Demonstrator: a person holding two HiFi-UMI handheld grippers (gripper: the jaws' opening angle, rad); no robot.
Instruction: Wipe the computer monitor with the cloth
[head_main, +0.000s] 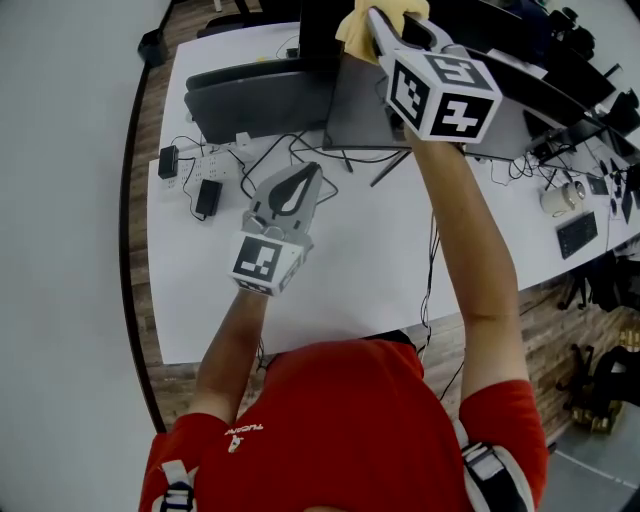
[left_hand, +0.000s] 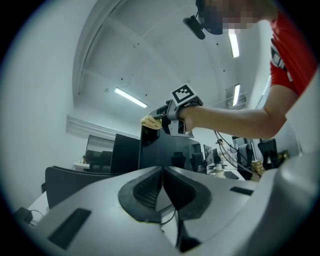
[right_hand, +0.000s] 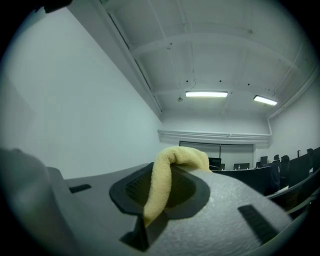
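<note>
**Head view:** right gripper (head_main: 385, 20) at 12 o'clock of frame, arm stretched out, jaws clenched on the yellow cloth (head_main: 355, 30). The cloth sits at the top edge of the monitor (head_main: 365, 110). The screen face falls away from there toward 6 o'clock, down to the worktop (head_main: 350, 260). Left gripper (head_main: 305, 172) is at about 7 o'clock from the right one, low over the worktop and well apart from the monitor.

**Left gripper view:** left gripper (left_hand: 162, 172) has its jaws pressed together with nothing between them. The monitor (left_hand: 165, 150) stands upright at 12 o'clock from these jaws, long axis across the frame. The cloth (left_hand: 150, 121) is at 11 o'clock, on the monitor's top left corner as seen here, and looks to be touching it. The right gripper (left_hand: 159, 117) is just beside that corner, coming in from 3 o'clock.

**Right gripper view:** right gripper (right_hand: 167, 172) has its jaws clamped on a fold of the cloth (right_hand: 175, 155). A roll of cloth bulges past the tips at 12 o'clock and a tail hangs toward 6. The camera looks at wall and ceiling, so the monitor being wiped can't be picked out here.

**Read:**
- The right hand is the working one; the left is idle and far from the screen.
- The cloth is at the top corner, so nearly all the screen lies below it and to one side.
- My guess is the wipe is at its start, with strokes to run along the long axis, stepping down.
</note>
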